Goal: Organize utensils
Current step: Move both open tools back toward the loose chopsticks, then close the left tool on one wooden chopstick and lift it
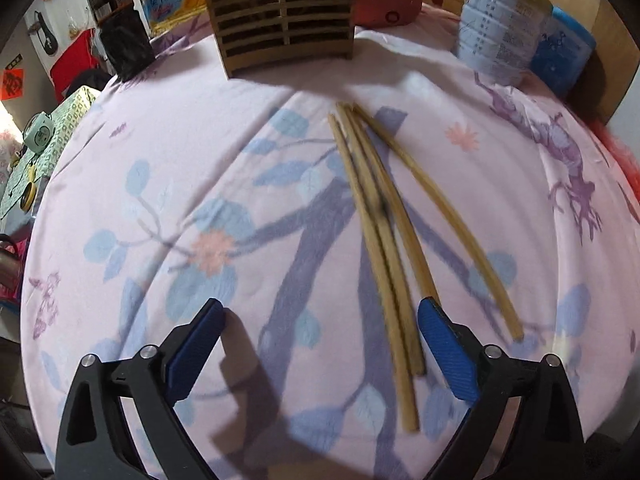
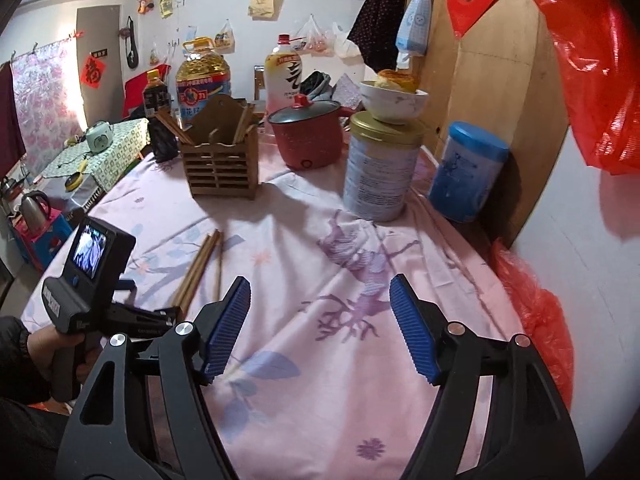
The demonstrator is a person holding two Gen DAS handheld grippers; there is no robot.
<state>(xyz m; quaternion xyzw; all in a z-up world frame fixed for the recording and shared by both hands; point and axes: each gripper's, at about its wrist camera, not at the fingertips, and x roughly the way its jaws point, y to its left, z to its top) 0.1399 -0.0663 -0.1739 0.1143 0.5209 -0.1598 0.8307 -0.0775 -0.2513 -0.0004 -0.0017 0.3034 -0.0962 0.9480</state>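
- Loose chopsticks (image 1: 372, 216) lying in a narrow fan on the pink floral cloth of the surface (image 1: 160, 160), far tips bunched toward the slatted wooden holder (image 1: 284, 20), near ends spread toward the camera.
- Holder standing upright at the back of the surface, well apart from the loose sticks, already carrying other chopsticks (image 2: 240, 124) in the right wrist view.
- Left gripper (image 1: 320, 344) pitched steeply down over the near ends, jaws spread wide with nothing clamped; near ends of two or three sticks lying between the pads, one stick passing under or just beside the right-hand pad, another outside it.
- Right gripper (image 2: 320, 328) hovering over bare cloth, jaws well apart and empty, away from the sticks.
- Likely handling: light, stiff, thin, smooth-sided; prone to roll or slip sideways on soft cloth and to pivot when pinched near an end.
- Best hold judged to be across the bundle a little up from the near ends, where several lie side by side, closing squarely to gather them.
- Risk: outlying stick (image 1: 448, 216) left behind, or cloth pinched along with the sticks.
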